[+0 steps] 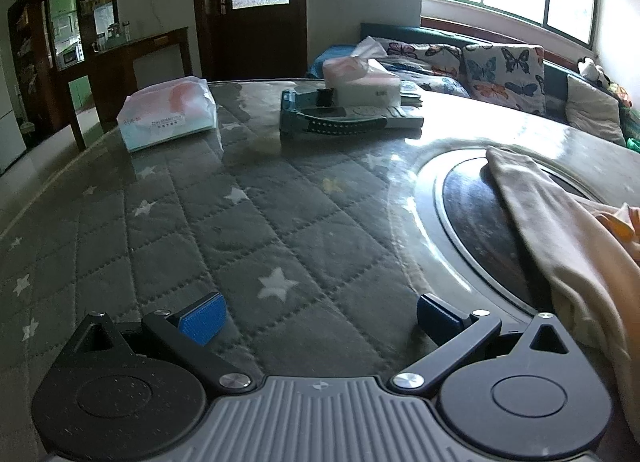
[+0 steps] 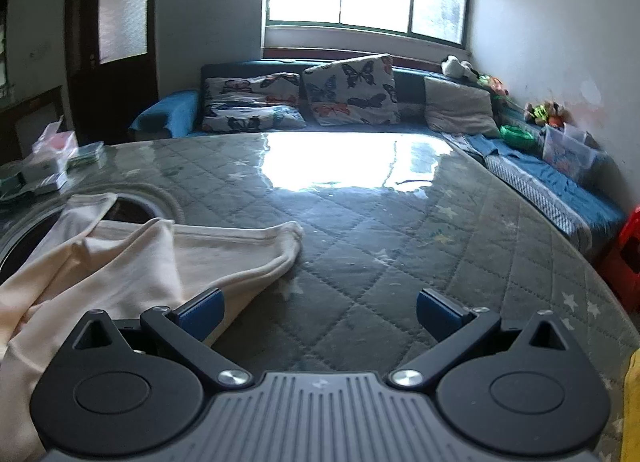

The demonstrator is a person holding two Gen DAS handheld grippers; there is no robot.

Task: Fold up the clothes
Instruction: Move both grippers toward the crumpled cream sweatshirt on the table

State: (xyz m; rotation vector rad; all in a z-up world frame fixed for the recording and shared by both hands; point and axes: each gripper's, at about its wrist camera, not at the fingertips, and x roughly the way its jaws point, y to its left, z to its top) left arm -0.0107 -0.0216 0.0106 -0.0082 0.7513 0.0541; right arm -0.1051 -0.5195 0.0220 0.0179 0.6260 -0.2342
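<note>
Lay rumpled and unfolded on the quilted, glass-topped tabletop point(image 2: 360, 222), a cream garment point(image 2: 132, 258), partly draped over the round inset point(image 1: 480, 218) at the tabletop's middle, with one narrow end reaching right and far. Hovered low on either side of it, the left claw point(image 1: 320, 316) and the right claw point(image 2: 318, 312), both spread apart and empty, the right one's left pad just beside the cloth. Best done, judging by this, by pinching two matching edge points, drawing the fabric flat and clear of the inset first, then folding.
</note>
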